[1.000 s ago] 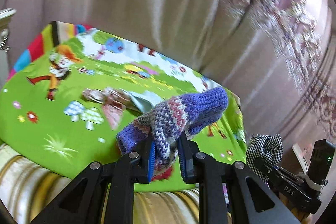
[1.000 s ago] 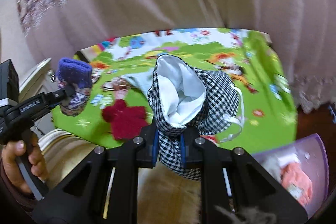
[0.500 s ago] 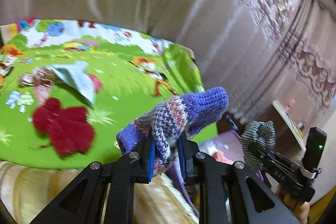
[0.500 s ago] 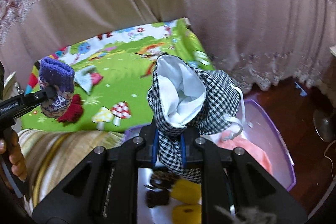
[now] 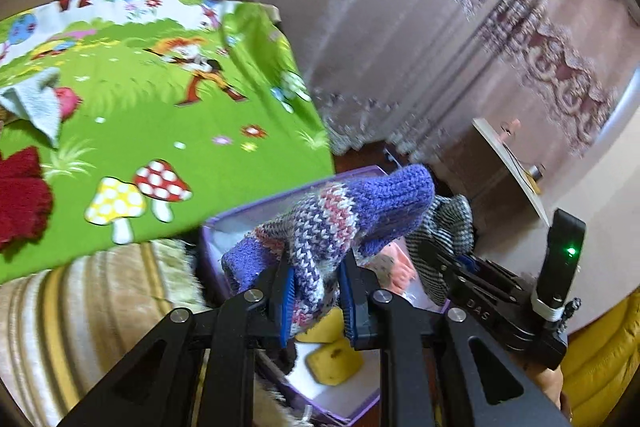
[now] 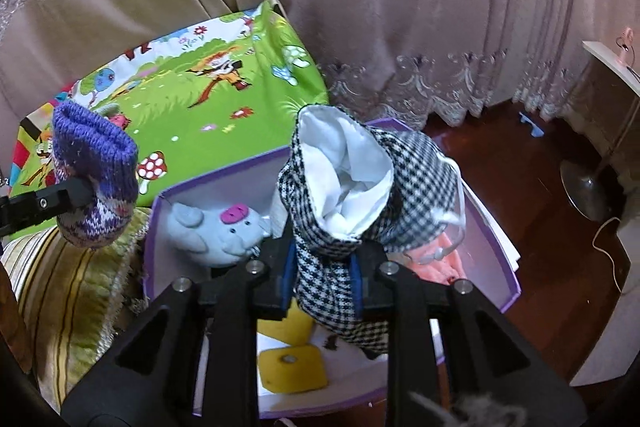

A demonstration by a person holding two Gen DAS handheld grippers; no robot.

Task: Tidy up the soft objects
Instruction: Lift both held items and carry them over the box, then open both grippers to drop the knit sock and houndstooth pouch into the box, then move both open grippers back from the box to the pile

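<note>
A: Start with the big things. Where does everything sit?

B: A bright green play mat (image 5: 168, 115) covers the raised surface on the left, and beside it on the floor stands the purple box (image 6: 496, 291), already holding a grey plush toy (image 6: 224, 227), something pink and some yellow blocks (image 6: 292, 367). A red knitted piece (image 5: 20, 195) and a pale blue cloth (image 5: 36, 103) lie on the mat, not yet collected.

A: And the two pieces in hand?

B: The houndstooth pouch (image 6: 360, 195) hangs over the box's open top, its white lining facing up. The right gripper (image 6: 324, 279) has it by the lower end, the cloth between the blue pads, but the jaws are opening, so I judge the pinch is letting go. The purple knitted sock (image 5: 332, 223) is over the box's near edge, pinched at mid-length by the left gripper (image 5: 316, 299), jaws pressed close on the wool.

A: How will they handle?

B: Both look light and limp, nothing fragile. The sock's knit should compress and cling to the pads; taking hold at the bunched middle seems sound. The pouch is a little stiffer and keeps its mouth open. Its thin white drawstring (image 6: 452, 239) dangles loose and might snag a finger on release.
</note>
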